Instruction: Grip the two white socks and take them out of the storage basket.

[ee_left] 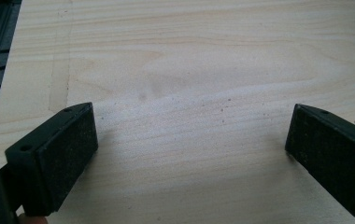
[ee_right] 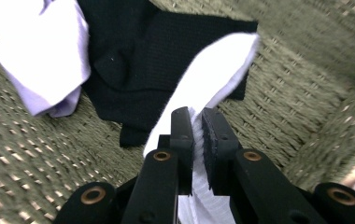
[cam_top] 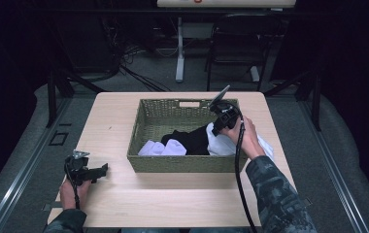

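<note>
- A white sock (ee_right: 213, 79) is pinched between the closed jaws of the right gripper (ee_right: 197, 122); it is held over the right end of the woven basket (cam_top: 146, 121), with its free end lying across the black sock (ee_right: 133, 70).
- In the high view the right gripper (cam_top: 220, 124) is seen at the basket's right wall, and the white sock (cam_top: 219, 141) appears to trail over that wall toward the table (cam_top: 173, 199). Whether it is being put in or taken out cannot be told from the pictures.
- Inside the basket, the black sock (cam_top: 192, 138) is spread near the middle, and a pale, folded pair of socks (cam_top: 163, 148) lies against the front wall.
- The left gripper (cam_top: 97, 172) is rested on the table at the front left, well apart from the basket; its jaws are spread wide, with nothing between them but bare tabletop (ee_left: 189, 70).
- The work is judged to be partly done: one sock is in hand, and at least two more pieces lie in the basket.
</note>
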Motion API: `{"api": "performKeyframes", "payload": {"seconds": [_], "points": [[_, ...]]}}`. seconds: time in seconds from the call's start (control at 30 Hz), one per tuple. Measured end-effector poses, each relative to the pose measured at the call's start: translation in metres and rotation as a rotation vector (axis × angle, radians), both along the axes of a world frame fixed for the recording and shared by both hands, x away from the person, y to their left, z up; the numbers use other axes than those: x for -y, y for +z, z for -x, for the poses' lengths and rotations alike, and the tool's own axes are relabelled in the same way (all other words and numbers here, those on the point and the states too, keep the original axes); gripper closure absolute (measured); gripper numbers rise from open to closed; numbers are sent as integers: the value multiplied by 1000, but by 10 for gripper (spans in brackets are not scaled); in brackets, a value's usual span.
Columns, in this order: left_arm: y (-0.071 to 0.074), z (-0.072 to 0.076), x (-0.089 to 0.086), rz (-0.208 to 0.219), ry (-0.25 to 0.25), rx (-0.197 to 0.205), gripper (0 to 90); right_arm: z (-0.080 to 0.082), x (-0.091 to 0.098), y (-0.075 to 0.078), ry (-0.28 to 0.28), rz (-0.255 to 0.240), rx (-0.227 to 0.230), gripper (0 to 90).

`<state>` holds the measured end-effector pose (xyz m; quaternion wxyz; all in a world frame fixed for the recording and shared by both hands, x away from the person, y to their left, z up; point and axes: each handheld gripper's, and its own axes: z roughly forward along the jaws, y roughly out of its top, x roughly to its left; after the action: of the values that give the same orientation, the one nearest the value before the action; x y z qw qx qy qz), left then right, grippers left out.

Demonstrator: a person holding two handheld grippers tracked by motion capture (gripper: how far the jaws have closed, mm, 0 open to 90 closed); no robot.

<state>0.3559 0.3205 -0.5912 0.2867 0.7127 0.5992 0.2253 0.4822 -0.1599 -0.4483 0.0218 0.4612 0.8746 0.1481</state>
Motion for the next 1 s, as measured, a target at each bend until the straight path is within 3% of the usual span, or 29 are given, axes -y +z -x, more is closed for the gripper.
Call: {"api": "performKeyframes", "payload": {"seconds": [0.63, 1.0], "points": [[0, 0, 0, 1, 1, 2, 21, 1, -7, 79, 31, -6, 112, 835], [0, 0, 0, 3, -3, -3, 21, 6, -7, 124, 37, -34, 181, 835]]}}
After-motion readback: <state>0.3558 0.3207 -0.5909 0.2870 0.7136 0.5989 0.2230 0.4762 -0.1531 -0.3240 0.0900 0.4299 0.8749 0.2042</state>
